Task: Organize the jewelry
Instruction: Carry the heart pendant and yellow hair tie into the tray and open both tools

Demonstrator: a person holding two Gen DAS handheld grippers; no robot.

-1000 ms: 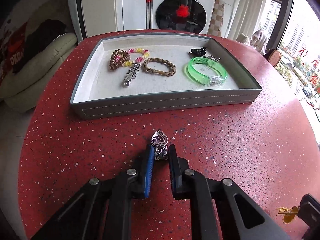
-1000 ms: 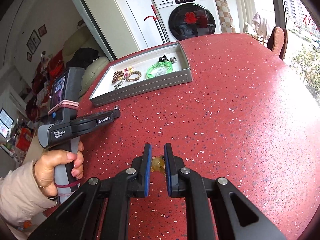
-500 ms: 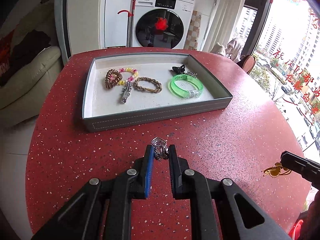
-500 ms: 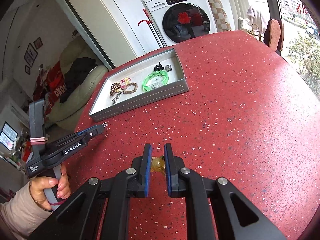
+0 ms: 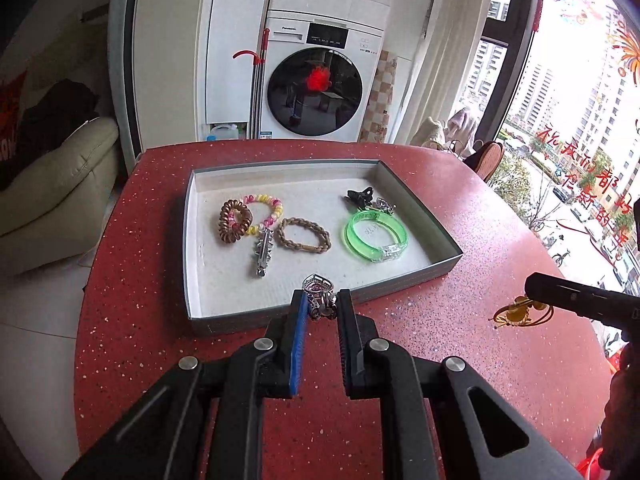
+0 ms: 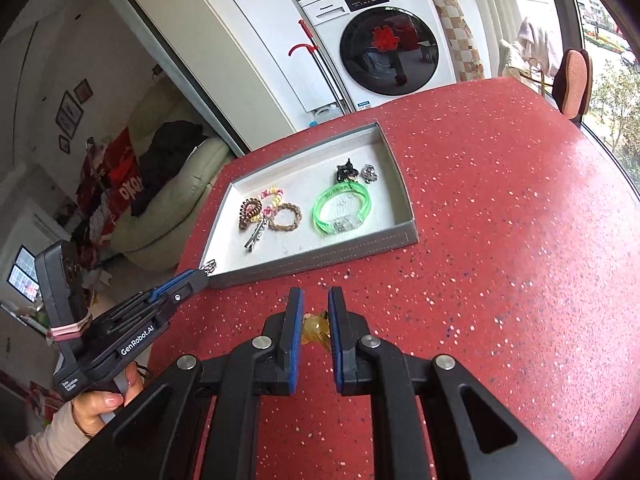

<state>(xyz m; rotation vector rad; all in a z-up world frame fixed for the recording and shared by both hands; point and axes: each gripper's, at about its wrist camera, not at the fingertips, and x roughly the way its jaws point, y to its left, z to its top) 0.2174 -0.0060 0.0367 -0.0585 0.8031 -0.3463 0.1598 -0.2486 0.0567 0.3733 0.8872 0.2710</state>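
Left gripper (image 5: 322, 300) pinched on a silver heart-shaped clip (image 5: 319, 293); clip sticks out past the fingertips, held in the air right over the near wall of the gray tray (image 5: 406, 286). From the right wrist view the same clip (image 6: 209, 267) sits at the tray's near-left corner.

Right gripper (image 6: 316, 312) narrowed on a small amber-gold ornament (image 6: 314, 326), wedged well back between the blue pads (image 6: 295, 332). From the left wrist view it reads as a gold looped piece (image 5: 520, 312) dangling off the black fingertip, above the red speckled table (image 5: 500, 364), off to the right of the tray and clear of it.

Inside the tray, ahead of the left fingers: silver hair clip (image 5: 263, 254) closest, slightly left. Just beyond it a brown braided bracelet (image 5: 304, 235). Left of those, brown spiral hair tie (image 5: 235, 221) touching a pink-yellow beaded bracelet (image 5: 269, 210). Ahead-right, green translucent bangle (image 5: 375, 236); behind it a black claw clip (image 5: 359, 197) and a small silver piece (image 5: 385, 205), too small to identify.

Beyond the table's far edge: white washing machine (image 5: 316, 80). Cream sofa (image 5: 52, 188) far left.
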